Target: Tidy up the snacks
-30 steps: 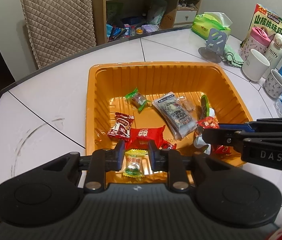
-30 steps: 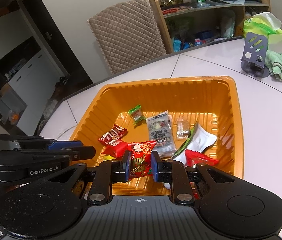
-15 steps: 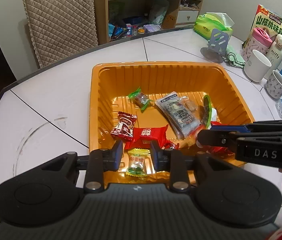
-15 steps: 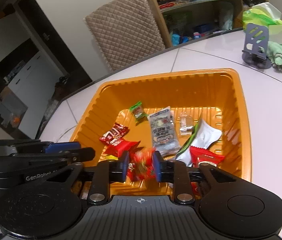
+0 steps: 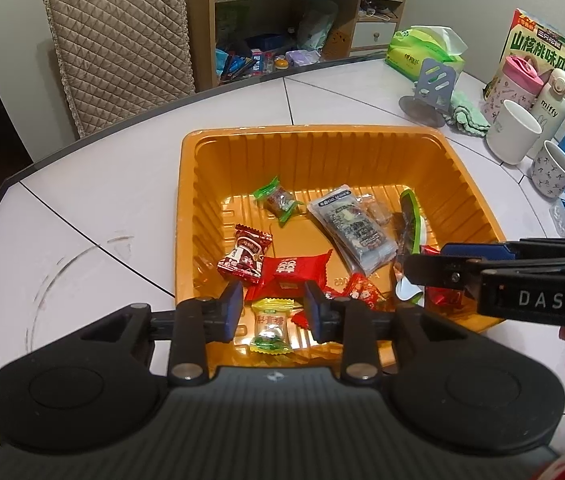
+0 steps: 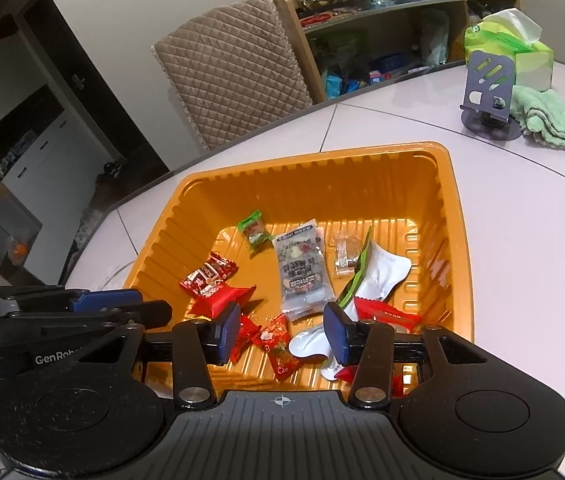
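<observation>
Left wrist view: both grippers hang over the near edge of one tray.
Table (image 5: 102,200): one, white; it carries the tray in the middle, drinkware and clutter off to the far right.
Tray (image 5: 314,148): one, orange, ribbed walls; it serves as the collecting bin, so every loose snack lies inside it.
Right gripper (image 6: 282,330): one; its jaws have just been opening and stand apart over the tray floor, with a red patterned candy (image 6: 278,346) lying loose on the floor below the gap, touching neither pad. My reading: it was let go here so it lands among the others.
Left gripper (image 5: 269,310): one; its jaws have just been opening a little, and the yellow candy (image 5: 269,330) sits in the gap with space at either side, so it looks released, not pinched.
Cups: two, a plain white cup (image 5: 512,132) and a patterned cup (image 5: 552,170), kept clear of the tray.
Grey packet (image 5: 352,230): one, flat mid-tray.
White-green pouch (image 6: 374,276): one, curled beside it.
Red wrappers: at least four; the near-right corner is hidden, so the count is uncertain.
Green candy (image 5: 276,200): one, toward the back.
Clear sachet (image 6: 342,254): one.
</observation>
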Available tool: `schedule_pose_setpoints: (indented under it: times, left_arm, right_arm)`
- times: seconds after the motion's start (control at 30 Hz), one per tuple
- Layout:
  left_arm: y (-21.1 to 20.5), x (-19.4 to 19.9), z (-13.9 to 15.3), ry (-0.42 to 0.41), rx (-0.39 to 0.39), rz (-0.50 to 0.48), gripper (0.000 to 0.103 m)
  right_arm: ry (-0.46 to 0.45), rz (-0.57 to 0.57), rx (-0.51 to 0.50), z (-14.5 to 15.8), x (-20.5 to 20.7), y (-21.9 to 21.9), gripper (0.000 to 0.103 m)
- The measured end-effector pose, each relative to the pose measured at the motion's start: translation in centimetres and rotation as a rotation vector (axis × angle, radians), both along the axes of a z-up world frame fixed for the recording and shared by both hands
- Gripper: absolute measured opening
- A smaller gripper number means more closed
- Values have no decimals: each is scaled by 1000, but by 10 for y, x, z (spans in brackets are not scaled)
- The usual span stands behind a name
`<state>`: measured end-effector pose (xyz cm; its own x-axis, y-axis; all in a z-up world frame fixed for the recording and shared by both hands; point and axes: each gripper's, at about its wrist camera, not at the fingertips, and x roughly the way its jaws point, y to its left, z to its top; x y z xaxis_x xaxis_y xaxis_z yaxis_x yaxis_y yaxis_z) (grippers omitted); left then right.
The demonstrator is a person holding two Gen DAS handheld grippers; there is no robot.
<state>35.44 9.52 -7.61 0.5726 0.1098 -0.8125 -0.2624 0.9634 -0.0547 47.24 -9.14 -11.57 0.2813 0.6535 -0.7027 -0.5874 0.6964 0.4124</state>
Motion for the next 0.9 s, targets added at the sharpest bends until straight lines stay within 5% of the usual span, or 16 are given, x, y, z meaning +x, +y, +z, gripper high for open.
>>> schedule_pose_setpoints:
  times: [0.37,0.6,0.9]
  left_arm:
    - [-10,-7,14,-20,7,5,33]
    - [-22,-26,33,-56,22,27,48]
    - [-53,-71,68,-102,52,66,62]
  right_arm:
    - [2,-29,13,7,-6,-15,48]
    - [-36,-77,27,23,-20,-37,72]
    - [-104,-81,31,49,-52,-71,86]
